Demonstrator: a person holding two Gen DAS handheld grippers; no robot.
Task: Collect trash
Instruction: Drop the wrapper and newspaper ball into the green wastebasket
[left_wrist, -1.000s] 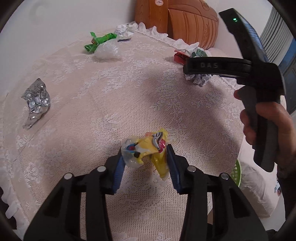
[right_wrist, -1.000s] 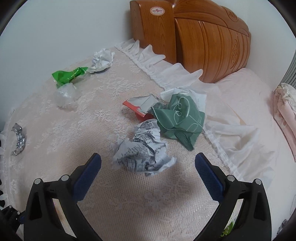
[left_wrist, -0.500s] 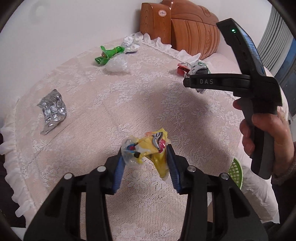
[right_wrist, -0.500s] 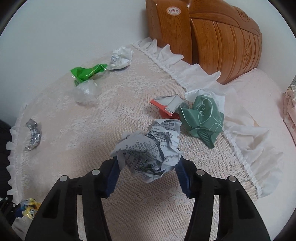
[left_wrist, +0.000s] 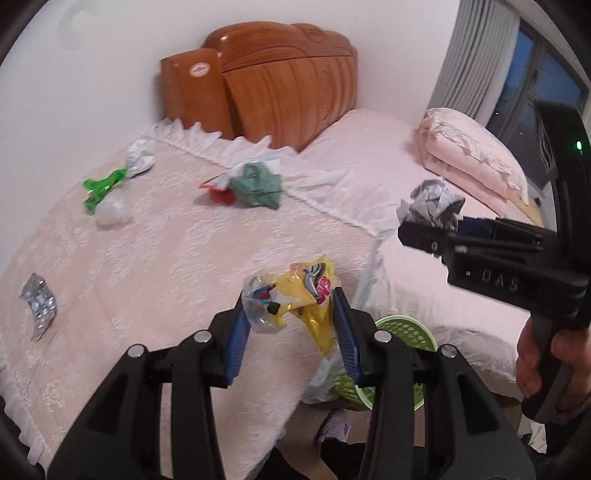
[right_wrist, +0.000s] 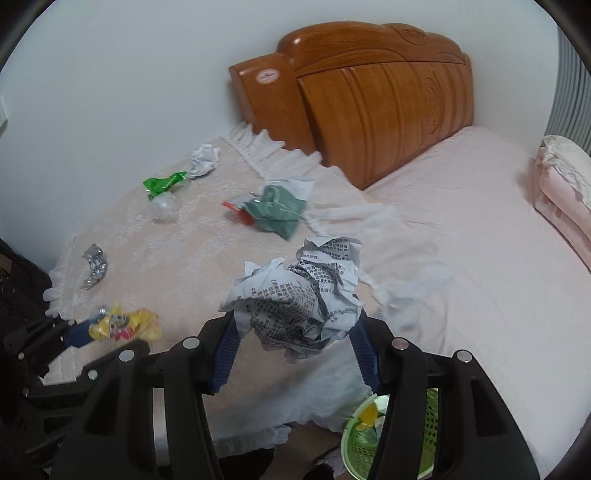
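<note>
My left gripper (left_wrist: 291, 325) is shut on a yellow snack wrapper (left_wrist: 295, 295) and holds it above the table's right edge. My right gripper (right_wrist: 295, 343) is shut on a crumpled newspaper ball (right_wrist: 299, 291), lifted off the table; the ball also shows in the left wrist view (left_wrist: 430, 203). A green mesh trash basket (left_wrist: 406, 332) stands on the floor below the table edge, also low in the right wrist view (right_wrist: 356, 439). The left gripper with the yellow wrapper (right_wrist: 122, 326) shows at the left of the right wrist view.
On the lace-covered round table (left_wrist: 166, 258) lie a silver foil wrapper (left_wrist: 38, 306), a green wrapper (left_wrist: 101, 186), a clear plastic ball (left_wrist: 110, 212), a white paper ball (left_wrist: 140, 160), a dark green bag (left_wrist: 258, 184) and a red packet (left_wrist: 219, 192). A bed (left_wrist: 369, 166) with a wooden headboard (left_wrist: 277, 88) stands behind.
My right gripper closed on the newspaper ball and lifted it off the table. Both grippers swung to the right, so the table edge and the green basket came into view.
</note>
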